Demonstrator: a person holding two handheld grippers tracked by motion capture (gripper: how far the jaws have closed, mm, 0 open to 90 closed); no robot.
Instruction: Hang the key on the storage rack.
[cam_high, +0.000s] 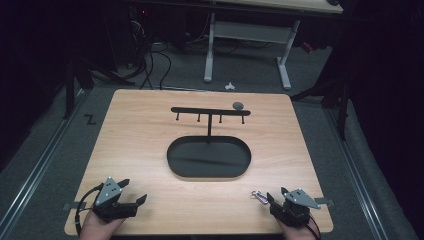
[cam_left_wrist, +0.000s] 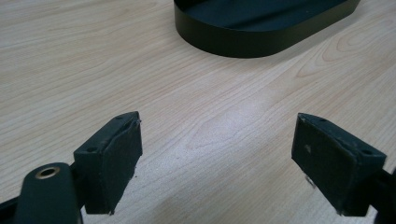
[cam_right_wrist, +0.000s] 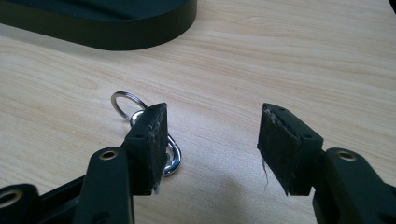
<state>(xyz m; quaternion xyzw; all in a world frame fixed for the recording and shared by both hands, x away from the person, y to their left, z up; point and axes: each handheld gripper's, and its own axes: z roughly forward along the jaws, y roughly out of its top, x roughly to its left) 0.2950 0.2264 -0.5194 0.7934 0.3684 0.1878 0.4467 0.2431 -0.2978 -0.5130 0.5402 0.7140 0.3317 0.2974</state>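
The small silver metal key ring with its pink-tinted clip (cam_high: 258, 196) lies flat on the pale wood-grain tabletop (cam_high: 140, 150), low and right of centre in the high view, just beside the tip of the right claw (cam_high: 273, 199). In the right gripper view the key ring (cam_right_wrist: 127, 103) sits lower left of centre, partly hidden behind one black jaw; it lies outside the gap, not between the pads. That claw is released, jaws wide apart and gripping nothing, and it looks poised for a pickup, needing a small shift sideways to bring the rings into the gap.

The left claw (cam_high: 134, 192), at the lower left of the high view, is likewise released and empty; in the left gripper view its jaws stand far apart over bare wood (cam_left_wrist: 210, 135). It appears parked out of the way, well apart from the key ring.

Mid-frame stands a black metal key stand with an oval tray base (cam_high: 209, 158), an upright post and a crossbar with four short hooks (cam_high: 210, 111) — probably where the ring is meant to hang. A small dark grey round object (cam_high: 238, 105) sits near the bar's right end.

The tabletop rests on grey carpet; beyond it, at the top, are white table legs (cam_high: 209, 50), trailing cables and a dim, dark room.
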